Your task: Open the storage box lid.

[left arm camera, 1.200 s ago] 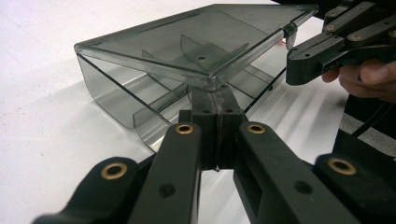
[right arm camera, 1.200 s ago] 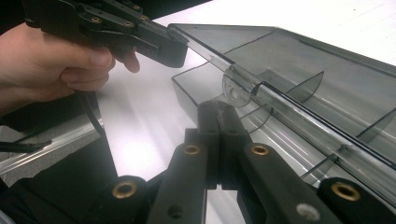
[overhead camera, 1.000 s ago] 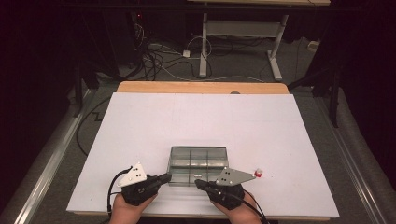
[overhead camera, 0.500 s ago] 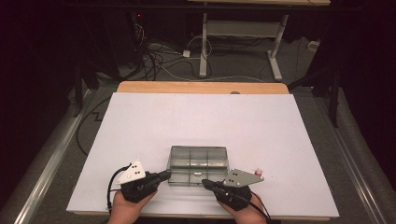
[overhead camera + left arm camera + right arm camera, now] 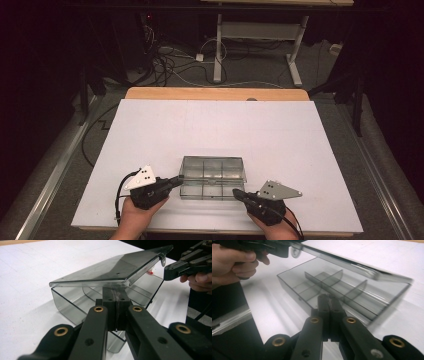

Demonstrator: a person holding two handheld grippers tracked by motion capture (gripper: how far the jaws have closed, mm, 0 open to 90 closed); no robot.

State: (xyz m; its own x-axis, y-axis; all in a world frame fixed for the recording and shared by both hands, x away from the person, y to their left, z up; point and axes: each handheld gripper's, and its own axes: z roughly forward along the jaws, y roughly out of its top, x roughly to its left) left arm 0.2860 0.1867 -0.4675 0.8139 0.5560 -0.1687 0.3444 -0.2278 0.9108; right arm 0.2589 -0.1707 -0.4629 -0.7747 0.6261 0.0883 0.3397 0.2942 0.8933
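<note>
A clear grey compartment box (image 5: 212, 186) sits near the front of the white table (image 5: 215, 125). Its hinged lid (image 5: 112, 267) is tilted up off the base (image 5: 67, 305). My left gripper (image 5: 177, 180) is shut, with its tip (image 5: 116, 293) right under the lid's raised edge at the box's left end. My right gripper (image 5: 236, 192) is also shut and empty, pointing at the box's front right wall from just short of it (image 5: 329, 300). In the right gripper view the dividers (image 5: 324, 277) show under the lid (image 5: 352, 265), and the left gripper (image 5: 279, 251) is at the lid's corner.
A small red and white item (image 5: 150, 272) lies on the table just beyond the box. The table's wooden far edge (image 5: 215, 93) borders a floor with cables (image 5: 170, 65) and desk legs (image 5: 217, 50). Bare white surface spreads behind the box.
My right gripper has drawn back to the right from the box's front. The left gripper has stayed at the box's left end.
</note>
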